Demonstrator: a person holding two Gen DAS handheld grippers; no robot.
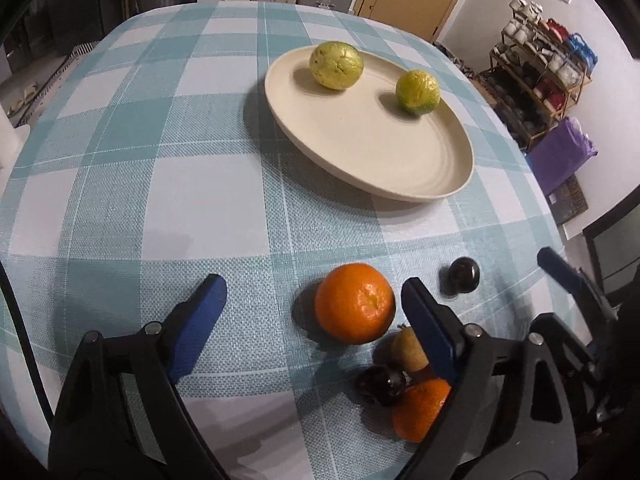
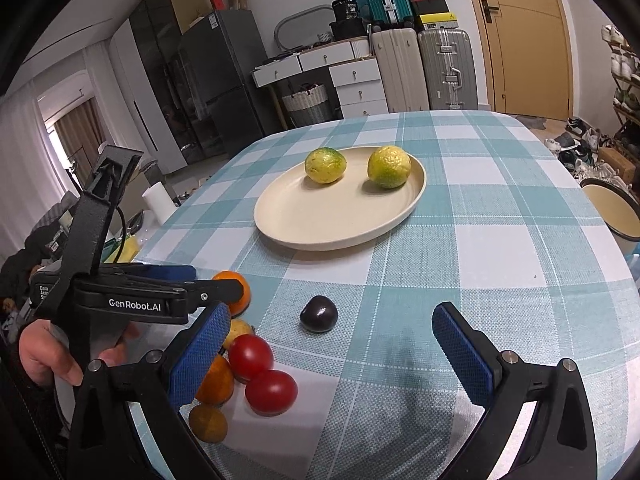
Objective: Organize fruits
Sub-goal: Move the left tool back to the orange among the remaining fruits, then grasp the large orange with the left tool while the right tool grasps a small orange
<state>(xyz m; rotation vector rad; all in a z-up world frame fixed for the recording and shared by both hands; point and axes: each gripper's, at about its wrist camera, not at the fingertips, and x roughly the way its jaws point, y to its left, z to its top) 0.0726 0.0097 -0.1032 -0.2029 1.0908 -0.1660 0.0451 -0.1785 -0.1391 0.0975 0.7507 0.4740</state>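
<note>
While both green fruits (image 1: 336,65) already sit on the plate (image 1: 400,176), the left gripper (image 1: 308,304) stands spread wide and empty, the orange (image 1: 354,302) touching its right finger. It should shift right to centre the orange, then close gently. Right gripper (image 2: 326,340) is also spread, empty, near the plum (image 2: 319,313). Cloth toward the plate lies open; tomatoes (image 2: 260,374) crowd the near edge.

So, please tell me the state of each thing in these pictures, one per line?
Left gripper: open, empty.
Right gripper: open, empty.
Plate: flat on the table, holding both green fruits.
Large orange: on the cloth, ungrasped.
Dark plum: on the cloth, alone.
</note>
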